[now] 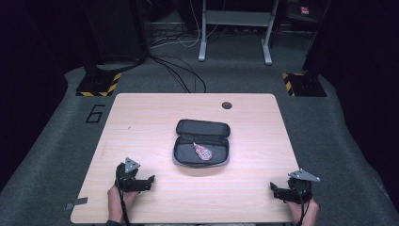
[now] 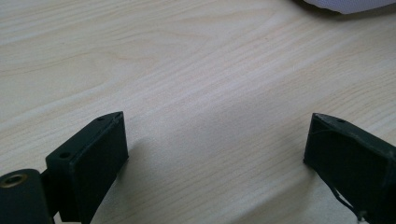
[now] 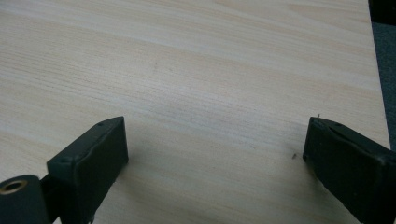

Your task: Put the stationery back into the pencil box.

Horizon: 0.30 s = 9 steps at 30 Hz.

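Note:
A dark zip case point(image 1: 202, 142) lies open at the middle of the wooden table point(image 1: 141, 117), lid folded back. Inside it rests a small pink patterned item point(image 1: 203, 151). My left gripper point(image 1: 149, 181) rests near the front left edge, held by a hand, jaws wide apart with bare wood between them point(image 2: 215, 140). My right gripper point(image 1: 274, 189) sits at the front right corner, also open over bare wood point(image 3: 215, 140). A pale edge of the case point(image 2: 345, 4) peeks in at the top of the left gripper view.
A round cable hole point(image 1: 227, 105) sits near the table's far edge. Grey carpet surrounds the table, with a taped number 6 point(image 1: 95, 113) at left. Cables point(image 1: 181, 70) and a metal stand point(image 1: 235, 28) lie beyond, and striped floor bases point(image 1: 99, 84) at the far corners.

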Motion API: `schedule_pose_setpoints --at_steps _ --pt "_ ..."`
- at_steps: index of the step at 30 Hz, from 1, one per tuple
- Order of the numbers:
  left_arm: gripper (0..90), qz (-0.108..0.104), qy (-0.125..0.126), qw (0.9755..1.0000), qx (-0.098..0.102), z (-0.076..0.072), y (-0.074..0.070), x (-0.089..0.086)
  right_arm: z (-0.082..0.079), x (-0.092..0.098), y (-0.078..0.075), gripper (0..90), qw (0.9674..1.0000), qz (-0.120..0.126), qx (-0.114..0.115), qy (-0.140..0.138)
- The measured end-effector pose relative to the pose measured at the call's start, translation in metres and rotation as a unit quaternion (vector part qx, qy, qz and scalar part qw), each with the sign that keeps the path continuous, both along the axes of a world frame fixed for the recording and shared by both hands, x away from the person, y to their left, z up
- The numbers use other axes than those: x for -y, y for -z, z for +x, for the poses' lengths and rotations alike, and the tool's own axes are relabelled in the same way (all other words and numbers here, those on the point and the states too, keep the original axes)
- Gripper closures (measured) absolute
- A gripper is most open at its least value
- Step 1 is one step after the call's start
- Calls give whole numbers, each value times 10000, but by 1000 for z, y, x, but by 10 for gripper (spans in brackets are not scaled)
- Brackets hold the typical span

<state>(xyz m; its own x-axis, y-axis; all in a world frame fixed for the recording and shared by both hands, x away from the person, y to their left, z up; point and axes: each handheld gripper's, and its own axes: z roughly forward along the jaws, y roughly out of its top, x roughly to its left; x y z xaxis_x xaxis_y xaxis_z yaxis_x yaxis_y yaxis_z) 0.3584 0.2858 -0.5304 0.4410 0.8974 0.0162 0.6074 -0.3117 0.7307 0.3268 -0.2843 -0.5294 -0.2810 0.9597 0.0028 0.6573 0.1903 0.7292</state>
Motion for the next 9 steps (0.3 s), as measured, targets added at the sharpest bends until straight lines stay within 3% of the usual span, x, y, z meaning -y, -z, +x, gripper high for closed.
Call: schedule_pose_setpoints --at_steps 9 --pt "59 8 -11 10000 -2 0 0 0 3 1 1 0 10000 -9 -74 33"
